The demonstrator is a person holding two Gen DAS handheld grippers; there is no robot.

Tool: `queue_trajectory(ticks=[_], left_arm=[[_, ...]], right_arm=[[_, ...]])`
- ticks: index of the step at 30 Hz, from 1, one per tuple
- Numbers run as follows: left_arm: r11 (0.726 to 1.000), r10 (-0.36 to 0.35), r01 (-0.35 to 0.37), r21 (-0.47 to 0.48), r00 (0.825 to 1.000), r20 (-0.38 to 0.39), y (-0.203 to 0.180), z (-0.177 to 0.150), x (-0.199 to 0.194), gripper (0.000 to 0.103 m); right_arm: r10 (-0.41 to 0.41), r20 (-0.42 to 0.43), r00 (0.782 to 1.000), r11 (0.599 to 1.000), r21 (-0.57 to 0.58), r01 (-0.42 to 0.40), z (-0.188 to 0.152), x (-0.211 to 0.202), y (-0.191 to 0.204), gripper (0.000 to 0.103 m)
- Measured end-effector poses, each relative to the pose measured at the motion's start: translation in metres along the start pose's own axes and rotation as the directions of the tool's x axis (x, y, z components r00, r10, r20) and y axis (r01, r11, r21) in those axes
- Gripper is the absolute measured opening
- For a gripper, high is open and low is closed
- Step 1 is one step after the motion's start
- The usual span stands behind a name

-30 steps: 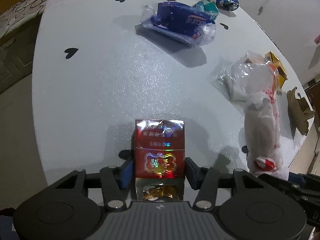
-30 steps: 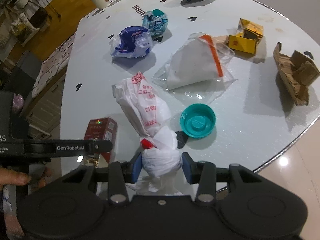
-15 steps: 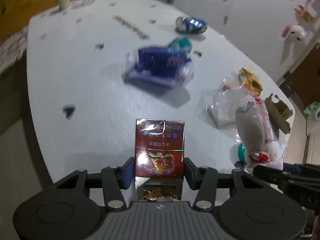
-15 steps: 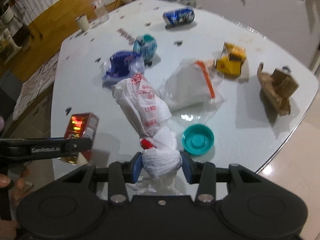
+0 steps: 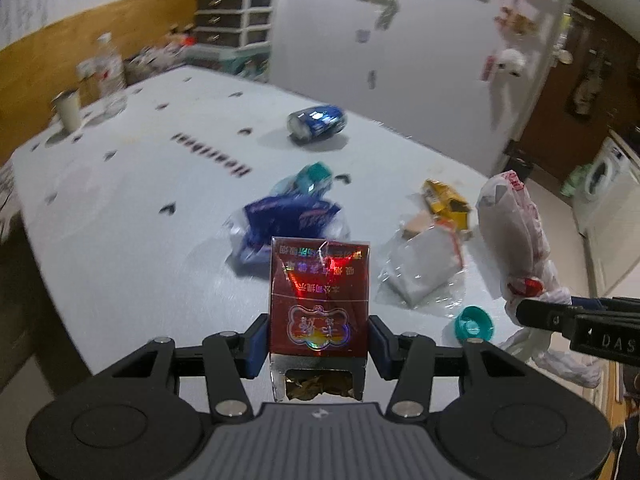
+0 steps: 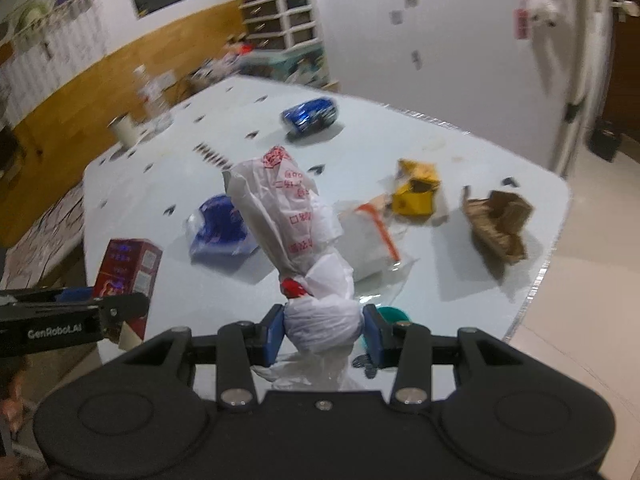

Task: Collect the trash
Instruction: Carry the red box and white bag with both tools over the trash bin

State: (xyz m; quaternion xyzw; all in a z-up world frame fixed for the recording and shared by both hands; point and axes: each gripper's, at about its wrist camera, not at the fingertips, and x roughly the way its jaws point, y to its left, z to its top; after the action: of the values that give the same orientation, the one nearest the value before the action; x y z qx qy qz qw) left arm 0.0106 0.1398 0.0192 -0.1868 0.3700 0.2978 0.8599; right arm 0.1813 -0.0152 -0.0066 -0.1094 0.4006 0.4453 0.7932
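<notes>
The left tool (image 5: pixel 318 342) grips a red cigarette pack (image 5: pixel 319 300) between its blue pads, the pack upright and clear of the white worktop (image 5: pixel 120 216). In the left wrist view, a blue wrapper (image 5: pixel 286 224) lies just beyond the pack, a teal-capped item (image 5: pixel 310 178) behind it and a blue can (image 5: pixel 316 122) on its side at the far end. To the right lie a clear bag (image 5: pixel 424 264), a yellow carton (image 5: pixel 446 200) and a teal lid (image 5: pixel 474 322). The right tool (image 6: pixel 324 334) clamps the knotted end of a white plastic bag (image 6: pixel 288 216), which stands up and away from the tool. In the right wrist view, the pack sits at near left, crushed brown cardboard (image 6: pixel 496 224) at right, and a paper cup (image 6: pixel 124 130) at far left.
</notes>
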Motion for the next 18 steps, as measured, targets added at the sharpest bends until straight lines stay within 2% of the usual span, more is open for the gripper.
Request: queue_trajectory(ticks=[5,10,18], left_arm=[[0.994,-0.079,0.076,0.084,0.997,0.024,-0.013,0.008,-0.002,0.051],[0.973,-0.165,0.158,0.166,0.986,0.032,-0.040,0.012,-0.003,0.052],[0.909,-0.299,0.290,0.300,0.954,-0.015,-0.116,0.004,0.001,0.052]], right_arm=[[-0.082,0.050,0.995,0.994,0.078,0.078,-0.011,-0.021,-0.010,0.043],[-0.182,0.081,0.980,0.971,0.169,0.166,-0.029,-0.050,-0.029,0.043],[-0.337,0.084,0.938,0.901,0.319,0.295,-0.067,-0.100,-0.081,0.043]])
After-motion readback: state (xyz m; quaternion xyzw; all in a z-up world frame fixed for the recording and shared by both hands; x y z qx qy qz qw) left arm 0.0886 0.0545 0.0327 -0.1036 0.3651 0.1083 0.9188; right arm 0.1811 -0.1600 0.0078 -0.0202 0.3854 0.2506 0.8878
